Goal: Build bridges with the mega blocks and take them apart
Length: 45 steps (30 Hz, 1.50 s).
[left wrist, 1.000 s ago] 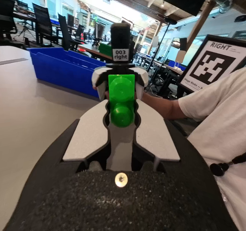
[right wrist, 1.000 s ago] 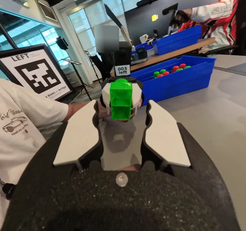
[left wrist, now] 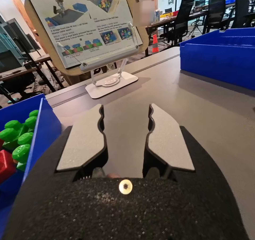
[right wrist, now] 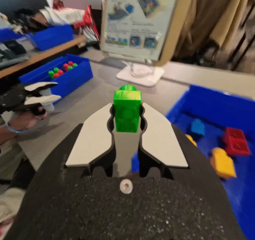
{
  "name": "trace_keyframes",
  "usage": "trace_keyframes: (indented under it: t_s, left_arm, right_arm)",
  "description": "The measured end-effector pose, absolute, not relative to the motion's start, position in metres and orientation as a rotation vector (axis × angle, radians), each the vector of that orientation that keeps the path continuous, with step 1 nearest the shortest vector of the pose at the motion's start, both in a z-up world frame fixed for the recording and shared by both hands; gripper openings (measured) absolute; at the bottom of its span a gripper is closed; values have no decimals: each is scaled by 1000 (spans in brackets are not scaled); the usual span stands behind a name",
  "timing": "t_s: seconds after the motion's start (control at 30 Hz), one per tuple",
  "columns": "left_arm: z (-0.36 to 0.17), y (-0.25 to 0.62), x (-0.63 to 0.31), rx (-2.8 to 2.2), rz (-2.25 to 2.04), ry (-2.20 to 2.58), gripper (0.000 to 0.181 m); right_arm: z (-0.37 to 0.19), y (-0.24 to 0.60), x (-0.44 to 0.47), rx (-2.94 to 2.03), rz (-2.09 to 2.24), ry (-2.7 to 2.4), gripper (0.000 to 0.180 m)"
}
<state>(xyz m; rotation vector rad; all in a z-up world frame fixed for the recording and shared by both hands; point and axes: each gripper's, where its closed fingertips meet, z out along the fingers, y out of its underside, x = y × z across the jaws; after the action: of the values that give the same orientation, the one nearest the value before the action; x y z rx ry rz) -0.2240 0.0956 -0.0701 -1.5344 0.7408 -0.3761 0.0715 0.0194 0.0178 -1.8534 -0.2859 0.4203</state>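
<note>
My right gripper [right wrist: 127,104] is shut on a green mega block [right wrist: 127,113] and holds it stud forward above the grey table, just left of a blue bin [right wrist: 207,99]. That bin holds a red block [right wrist: 236,143], a blue block [right wrist: 198,127] and an orange block [right wrist: 223,164]. My left gripper [left wrist: 126,106] is open and empty above the table. It also shows in the right wrist view [right wrist: 58,90] at the left, near another blue bin [right wrist: 71,80]. That bin [left wrist: 45,122] holds green blocks [left wrist: 20,136] and a red block [left wrist: 5,162].
An instruction board [left wrist: 89,26] stands on a white base [left wrist: 124,81] at the table's far edge, between the bins. The right bin's wall [left wrist: 213,62] rises at the right of the left wrist view. Chairs and desks stand beyond the table.
The green block has passed from my left gripper to my right one. The left gripper opened and swung toward the left bin. The right gripper shut on the block and turned toward the right bin.
</note>
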Motion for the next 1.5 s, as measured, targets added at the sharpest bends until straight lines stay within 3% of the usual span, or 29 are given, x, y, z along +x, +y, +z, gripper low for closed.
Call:
trace_keyframes:
  t_s: [0.1, 0.2, 0.3, 0.77, 0.97, 1.1, 1.23, 1.33, 1.5]
  left_arm:
    - [-67, 90, -218, -1553, -436, 752, 60]
    - [-64, 87, -211, -1556, -465, 768, 59]
    - [-67, 84, -206, -1562, -462, 793, 59]
    - [-79, 78, -203, -1553, -375, 870, 59]
    - [-83, 81, -209, -1586, -397, 855, 59]
    - [-83, 85, -213, -1621, -420, 825, 60]
    - [-83, 89, -216, -1684, -494, 749, 61]
    - [-85, 91, -217, -1720, -547, 702, 61]
    - [-93, 88, -218, -1763, -572, 664, 61]
  right_arm:
    - [-19, 25, 137, -2156, 307, -273, 34]
    - [-71, 23, 150, -2434, 521, -274, 35]
    - [-118, 16, 158, -2677, 389, -450, 35]
    - [-171, 18, 170, -3124, 28, -772, 35]
    - [-154, 29, 172, -2983, 64, -722, 52]
    - [-57, 42, 151, -2511, 43, -557, 55]
    - [38, 23, 40, -1830, 366, -479, 54]
    - [25, 15, -43, -1588, 602, -463, 52]
    - [-67, 50, -103, -1687, 621, -391, 60]
